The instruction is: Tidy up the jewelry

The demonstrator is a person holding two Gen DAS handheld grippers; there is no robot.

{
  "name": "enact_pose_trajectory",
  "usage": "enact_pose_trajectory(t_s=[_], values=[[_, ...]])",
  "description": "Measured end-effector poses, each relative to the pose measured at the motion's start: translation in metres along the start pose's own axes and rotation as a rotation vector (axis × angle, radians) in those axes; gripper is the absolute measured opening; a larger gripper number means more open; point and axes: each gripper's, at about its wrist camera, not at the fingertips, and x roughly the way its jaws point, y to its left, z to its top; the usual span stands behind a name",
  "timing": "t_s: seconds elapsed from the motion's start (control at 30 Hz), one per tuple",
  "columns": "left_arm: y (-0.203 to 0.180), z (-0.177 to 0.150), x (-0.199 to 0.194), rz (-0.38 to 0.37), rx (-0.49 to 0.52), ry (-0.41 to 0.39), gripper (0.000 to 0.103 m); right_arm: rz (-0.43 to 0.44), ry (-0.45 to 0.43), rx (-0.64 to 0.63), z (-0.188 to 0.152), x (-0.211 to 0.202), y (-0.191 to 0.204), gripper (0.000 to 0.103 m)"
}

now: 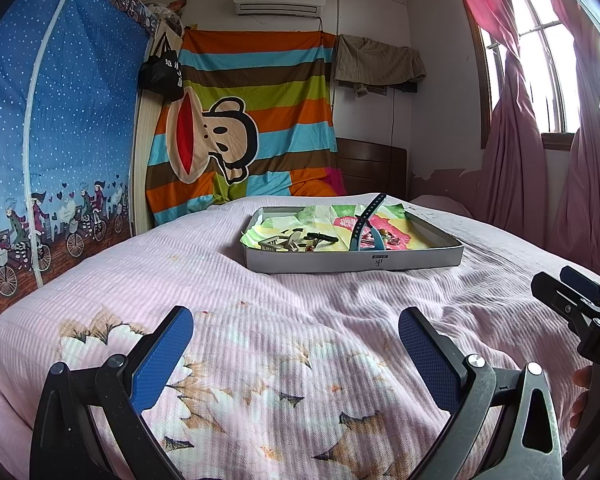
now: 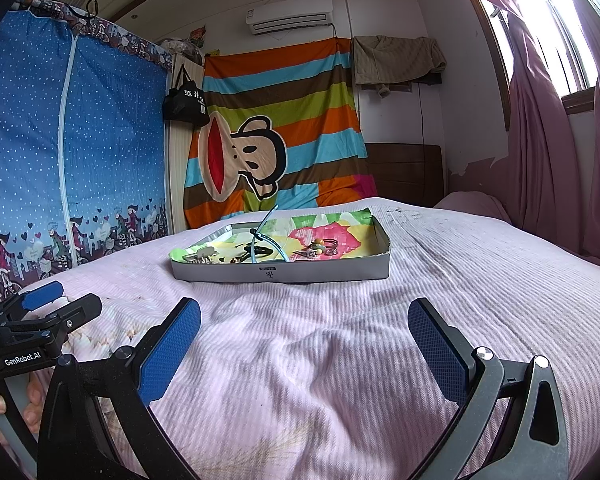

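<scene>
Lying straight ahead on the pink ribbed bedspread [image 1: 300, 300], the shallow grey cardboard jewelry tray [image 2: 280, 274] sits well apart from both released hand-held grippers, left [image 1: 296, 344] and right [image 2: 304, 340], neither clearly nearer.

Pink ribbed bedspread [image 2: 380, 320] with brown floral print, grey tray [image 2: 284, 272] on it lined in green, yellow and pink paper, striped monkey-print sheet [image 2: 276, 136] behind tray, blue polka-dot wardrobe [image 2: 68, 140] left of tray, blue-padded fingers [image 2: 168, 356].
</scene>
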Motion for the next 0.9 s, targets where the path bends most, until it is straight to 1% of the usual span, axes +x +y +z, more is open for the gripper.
enact_pose_trajectory(t_s=[0.53, 0.73, 0.9], values=[[0.0000, -0.0006, -0.0001, 0.001, -0.001, 0.001, 0.103, 0.000, 0.000, 0.001, 0.0001, -0.0001, -0.0002, 0.102], [0.0016, 0.0003, 0.0002, 0.011, -0.010, 0.011, 0.103, 0.000, 0.000, 0.000, 0.0002, -0.0001, -0.0002, 0.102], [0.0027, -0.0023, 0.0010, 0.027, 0.010, 0.010, 0.103, 0.000, 0.001, 0.000, 0.0003, 0.0000, -0.0002, 0.102]])
